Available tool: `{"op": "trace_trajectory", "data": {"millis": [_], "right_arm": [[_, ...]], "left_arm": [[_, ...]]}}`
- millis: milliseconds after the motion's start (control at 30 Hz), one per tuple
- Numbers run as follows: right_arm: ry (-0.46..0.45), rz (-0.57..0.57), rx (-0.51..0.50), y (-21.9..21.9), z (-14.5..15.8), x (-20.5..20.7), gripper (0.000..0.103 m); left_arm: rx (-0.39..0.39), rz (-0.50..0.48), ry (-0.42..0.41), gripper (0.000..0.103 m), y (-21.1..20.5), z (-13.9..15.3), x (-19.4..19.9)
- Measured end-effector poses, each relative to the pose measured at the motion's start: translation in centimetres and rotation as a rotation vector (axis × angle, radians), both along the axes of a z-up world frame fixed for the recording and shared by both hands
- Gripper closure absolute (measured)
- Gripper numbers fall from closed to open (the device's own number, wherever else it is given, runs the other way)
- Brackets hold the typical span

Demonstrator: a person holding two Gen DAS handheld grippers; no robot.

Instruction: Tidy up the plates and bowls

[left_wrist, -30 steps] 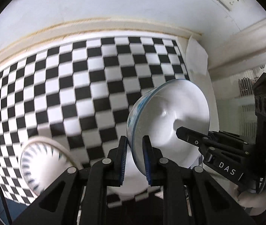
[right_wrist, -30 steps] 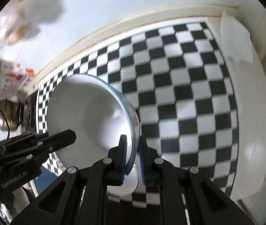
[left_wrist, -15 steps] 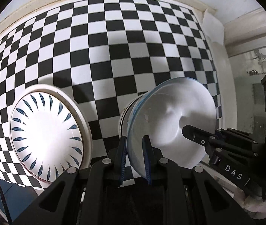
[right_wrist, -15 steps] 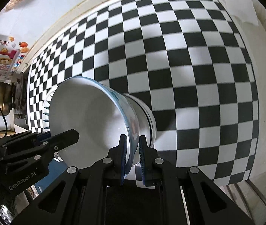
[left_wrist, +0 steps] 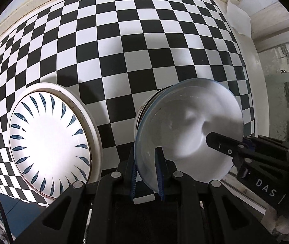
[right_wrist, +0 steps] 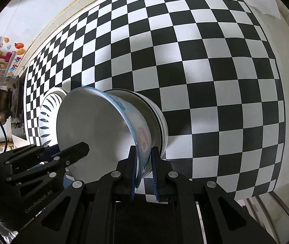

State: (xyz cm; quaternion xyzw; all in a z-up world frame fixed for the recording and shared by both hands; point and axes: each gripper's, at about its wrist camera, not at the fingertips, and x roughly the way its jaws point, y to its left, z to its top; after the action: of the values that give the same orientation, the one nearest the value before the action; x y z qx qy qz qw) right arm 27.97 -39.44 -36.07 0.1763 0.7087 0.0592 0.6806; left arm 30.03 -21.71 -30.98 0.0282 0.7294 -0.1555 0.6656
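Left wrist view: left gripper (left_wrist: 147, 172) clamped on the near rim of a white bowl (left_wrist: 187, 130), one blue pad outside the wall, the other inside. Bowl edged in pale blue, its inside plain white, seated over a second white bowl (left_wrist: 141, 111), of which only a thin rim edge shows behind it. Right gripper (left_wrist: 232, 154) pinching the opposite rim from the right side of the picture. Well to the left of the bowls, a white plate (left_wrist: 48, 136) with a ring of dark blue leaf strokes, lying flat on the black-and-white checkered cloth (left_wrist: 124, 40).

Right wrist view: right gripper (right_wrist: 143, 172) closed on the near rim of the same bowl (right_wrist: 95, 130), blue pads on either side of the wall, a blue band and a reddish mark visible on the outer wall. Lower bowl (right_wrist: 160, 122) showing as a white ring beneath it, resting on the checkered cloth (right_wrist: 205, 61). Left gripper (right_wrist: 71, 152) gripping the far rim at the left. Plate (right_wrist: 46, 109) partly hidden behind the bowls.
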Motion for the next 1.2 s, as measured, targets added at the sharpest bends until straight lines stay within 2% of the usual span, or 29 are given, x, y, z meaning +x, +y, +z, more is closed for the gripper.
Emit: {"op": "trace_trajectory", "data": {"millis": [333,733,867,1000,1033,1100,1167,1200], "right_arm": [[-0.021,0.011,-0.033,0.1,0.7,0.6,0.082],[-0.018,0.011,-0.03,-0.3,0.8,0.0,0.082],[-0.025,0.01,-0.044,-0.3,1.3,-0.4,0.082],[-0.079,0.016,-0.094,0.0,3.9,-1.8,0.081],[-0.093,0.02,-0.105,0.2,4.8,-2.2,0.078],[-0.126,0.018,-0.112,0.5,6.5,-3.0,0.063],[-0.158,0.013,-0.115,0.7,8.1,-3.8,0.039],[-0.18,0.015,-0.13,0.9,9.1,-4.2,0.037]], "left_arm": [[0.019,0.018,-0.025,0.089,-0.2,-0.1,0.5],[0.035,0.002,-0.031,0.089,-1.0,-0.3,0.1],[0.027,0.005,-0.056,0.089,-0.7,1.1,-0.1],[0.019,0.014,-0.126,0.088,0.3,4.3,-0.7],[0.011,0.017,-0.134,0.087,0.5,4.9,-0.9],[-0.007,0.027,-0.166,0.084,1.1,6.7,-1.4],[-0.029,0.043,-0.199,0.079,1.8,8.7,-2.1],[-0.03,0.05,-0.214,0.079,2.1,9.5,-2.4]]}}
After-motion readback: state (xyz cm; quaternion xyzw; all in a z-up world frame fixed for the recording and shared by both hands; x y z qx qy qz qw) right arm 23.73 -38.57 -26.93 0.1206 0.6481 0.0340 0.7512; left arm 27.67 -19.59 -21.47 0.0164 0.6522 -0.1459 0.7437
